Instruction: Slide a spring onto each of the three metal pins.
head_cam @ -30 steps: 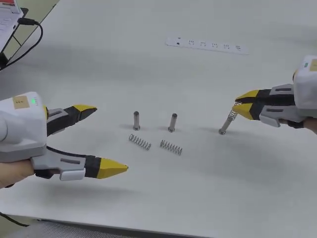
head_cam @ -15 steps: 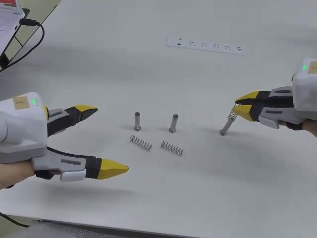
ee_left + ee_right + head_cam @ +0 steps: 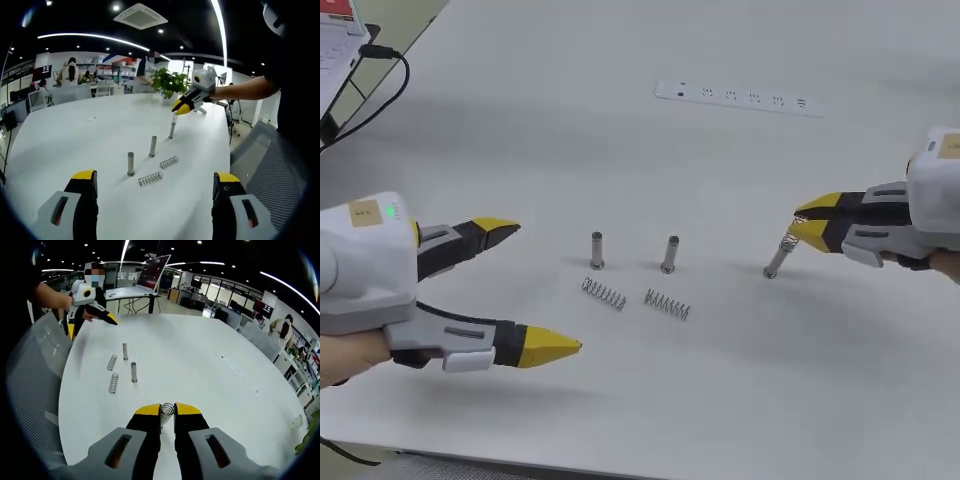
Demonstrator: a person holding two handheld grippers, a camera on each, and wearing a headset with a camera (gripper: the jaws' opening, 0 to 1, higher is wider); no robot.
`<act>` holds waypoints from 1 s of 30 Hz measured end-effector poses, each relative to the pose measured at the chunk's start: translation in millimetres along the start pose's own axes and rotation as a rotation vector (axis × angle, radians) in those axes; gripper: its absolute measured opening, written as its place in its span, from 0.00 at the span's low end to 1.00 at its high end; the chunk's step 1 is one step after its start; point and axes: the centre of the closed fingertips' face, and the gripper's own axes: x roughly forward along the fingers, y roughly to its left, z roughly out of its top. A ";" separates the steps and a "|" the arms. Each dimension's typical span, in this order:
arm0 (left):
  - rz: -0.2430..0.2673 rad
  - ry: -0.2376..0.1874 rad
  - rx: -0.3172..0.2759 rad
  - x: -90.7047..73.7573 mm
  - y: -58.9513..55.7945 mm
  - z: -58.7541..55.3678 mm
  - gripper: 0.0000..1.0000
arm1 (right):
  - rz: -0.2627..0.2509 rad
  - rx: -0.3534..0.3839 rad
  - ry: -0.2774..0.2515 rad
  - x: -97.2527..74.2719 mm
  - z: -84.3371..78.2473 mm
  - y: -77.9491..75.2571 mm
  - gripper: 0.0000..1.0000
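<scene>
Right gripper [image 3: 796, 224] grips spring [image 3: 787, 243] atop tilted pin [image 3: 772, 266]; left gripper [image 3: 549, 287], open, sits nearer loose springs [image 3: 603, 293].

Soft shadows were cast beneath the jaws of the left gripper [image 3: 549, 287] by bright ceiling lights [image 3: 116, 7]; edges were warped.

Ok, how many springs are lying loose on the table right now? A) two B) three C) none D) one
A: the left spring and the middle spring lie flat on the table, while the third spring is pinched in the right gripper.
</scene>
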 end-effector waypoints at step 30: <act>0.007 0.012 -0.008 -1.7 0.6 -5.8 0.92 | 0.016 0.038 0.046 15.7 -24.7 4.9 0.07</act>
